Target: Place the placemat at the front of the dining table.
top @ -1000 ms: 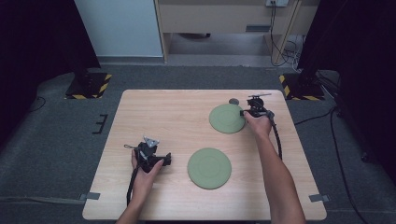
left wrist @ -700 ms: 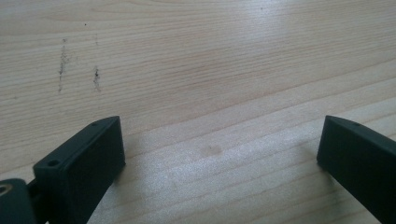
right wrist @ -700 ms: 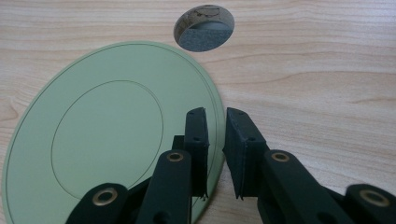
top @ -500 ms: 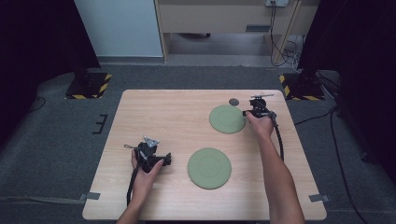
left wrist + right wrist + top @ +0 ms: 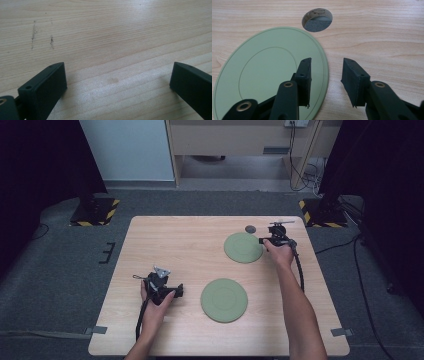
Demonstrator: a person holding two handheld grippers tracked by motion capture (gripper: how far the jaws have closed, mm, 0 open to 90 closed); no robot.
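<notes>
Plates, green, round, flat: two on the desk (image 5: 150, 240). I take the far plate (image 5: 243, 247) as my landmark. Near plate (image 5: 224, 300) lies well apart from it, toward my side of the desk. Cable hole (image 5: 250, 228), one, dark and round, sits just beyond the far plate's outer rim.

Tongs, right (image 5: 325, 75): one pair, jaws parted and holding nothing, straddling the far plate's right rim, one jaw over the green face, the other over bare wood beside it (whether either jaw touches the rim I cannot tell). In the high view the same right tongs (image 5: 264, 240) stand at that plate's right edge.

Tongs, left (image 5: 176, 290): one pair, jaws spread wide over bare wood, empty, resting well away from the far plate and just left of the near one.

Step in hand, as I judge it: lining up a pinch on the far plate's rim. Next move calls for getting the outer jaw under the thin edge, then closing squarely; a flat plate on a flat desk offers little lip, so a shallow bite may slip.
</notes>
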